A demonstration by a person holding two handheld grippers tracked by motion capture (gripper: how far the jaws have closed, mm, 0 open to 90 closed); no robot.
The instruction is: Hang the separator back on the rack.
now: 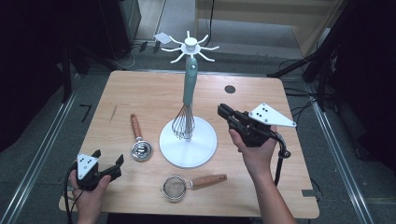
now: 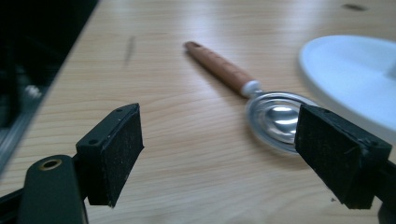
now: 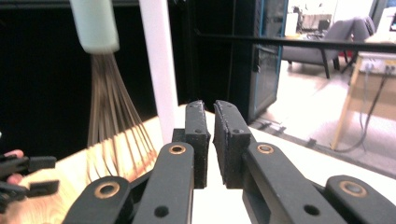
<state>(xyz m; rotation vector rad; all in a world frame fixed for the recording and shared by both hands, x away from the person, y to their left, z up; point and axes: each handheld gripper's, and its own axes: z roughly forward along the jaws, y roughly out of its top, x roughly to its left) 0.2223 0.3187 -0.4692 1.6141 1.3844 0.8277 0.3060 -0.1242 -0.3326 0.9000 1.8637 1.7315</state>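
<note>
A white utensil stand [image 1: 198, 151] with hooked arms on top stands mid-table. A whisk [image 1: 185, 119] with a pale green handle hangs from it. Left of the base lies a metal scoop [image 1: 140, 149] with a wooden handle, and a small strainer [image 1: 175, 188] lies near the front edge. My left gripper [image 1: 109, 156] rests at the front left, open and empty, aimed at the scoop [image 2: 275, 116]. My right gripper [image 1: 220, 108] hovers right of the stand, pointing at the whisk [image 3: 112, 126]. Its jaws [image 3: 211, 140] stand almost together, a thin slit between them, with nothing held.
The round white base [image 2: 355, 74] lies just right of the scoop. The stand's pole [image 3: 159, 65] rises close ahead of the right jaws. A dark round hole [image 1: 229, 88] marks the table's far right. Dark equipment and cables surround the table.
</note>
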